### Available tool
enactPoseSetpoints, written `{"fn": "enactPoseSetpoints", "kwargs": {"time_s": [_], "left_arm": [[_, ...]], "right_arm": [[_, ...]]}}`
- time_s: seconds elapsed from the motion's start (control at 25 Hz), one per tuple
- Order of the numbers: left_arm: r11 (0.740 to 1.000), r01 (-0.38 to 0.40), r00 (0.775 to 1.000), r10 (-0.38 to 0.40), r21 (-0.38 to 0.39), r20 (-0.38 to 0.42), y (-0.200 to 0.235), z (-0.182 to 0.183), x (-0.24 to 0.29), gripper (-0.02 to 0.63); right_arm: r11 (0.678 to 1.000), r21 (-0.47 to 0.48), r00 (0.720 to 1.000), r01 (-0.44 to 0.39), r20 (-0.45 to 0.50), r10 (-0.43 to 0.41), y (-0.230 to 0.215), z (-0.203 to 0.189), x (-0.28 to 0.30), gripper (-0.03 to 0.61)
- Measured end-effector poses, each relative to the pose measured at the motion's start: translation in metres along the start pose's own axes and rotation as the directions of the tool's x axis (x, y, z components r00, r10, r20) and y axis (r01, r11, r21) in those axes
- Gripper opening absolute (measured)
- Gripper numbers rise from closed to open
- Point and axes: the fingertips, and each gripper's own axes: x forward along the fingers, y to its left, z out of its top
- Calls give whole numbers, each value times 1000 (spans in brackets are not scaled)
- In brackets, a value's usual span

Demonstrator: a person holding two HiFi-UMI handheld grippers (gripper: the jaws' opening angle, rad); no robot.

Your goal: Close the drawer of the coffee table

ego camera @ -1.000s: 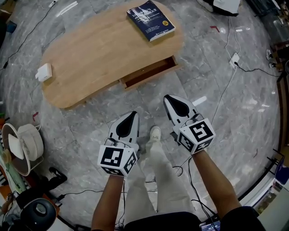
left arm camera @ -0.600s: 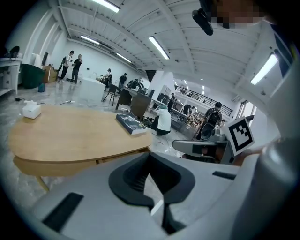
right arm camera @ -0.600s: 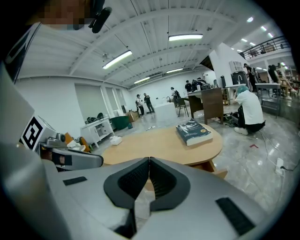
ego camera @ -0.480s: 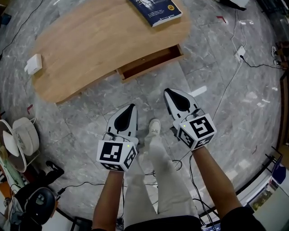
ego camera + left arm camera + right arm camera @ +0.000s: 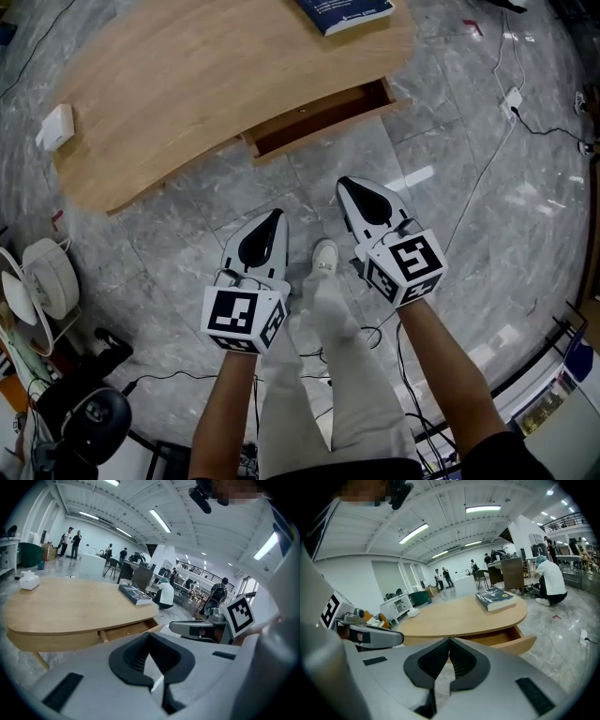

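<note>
Grey marble floor (image 5: 487, 206) fills most of the head view, with the oval wooden coffee table (image 5: 187, 84) lying across the 11 to 12 o'clock part of it. Its drawer (image 5: 319, 117) stands pulled out from the near edge of the surface, at 12 o'clock from both grippers and well apart from them. The right gripper view shows the drawer's open corner jutting at 3 o'clock. A dark blue book (image 5: 349, 11) lies on the surface at 1 o'clock, past the drawer.

The left gripper (image 5: 268, 225) and right gripper (image 5: 354, 192) hang side by side over the floor at 6 o'clock, on either side of the person's shoe (image 5: 323, 255). Each has its jaws pressed together on nothing.

This looks like the approach, with the drawer not yet touched. The next move seems to call for bringing a gripper, probably the right, forward and down to the drawer front. A flat push towards 12 o'clock with the shut jaws would then seat it flush
</note>
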Motion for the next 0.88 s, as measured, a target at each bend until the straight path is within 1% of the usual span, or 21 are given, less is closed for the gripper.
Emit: {"fn": "enactPoseSetpoints", "kwargs": {"time_s": [0.32,0.64,0.88], "left_arm": [[1000,4,1000,-4,9,-13,11,-12,20,-2],[1000,6,1000,-6,4,-31,21,-32,39,-2],[1000,-4,1000,4,0,-15,29,-33,50,-2]], "right_arm": [[1000,17,1000,1,-9,-1,-7,-17,20,18],[1000,12,1000,6,-28,-5,-21,-41,42,18],[1000,13,999,7,-43,-6,-30,-57,59,18]]}}
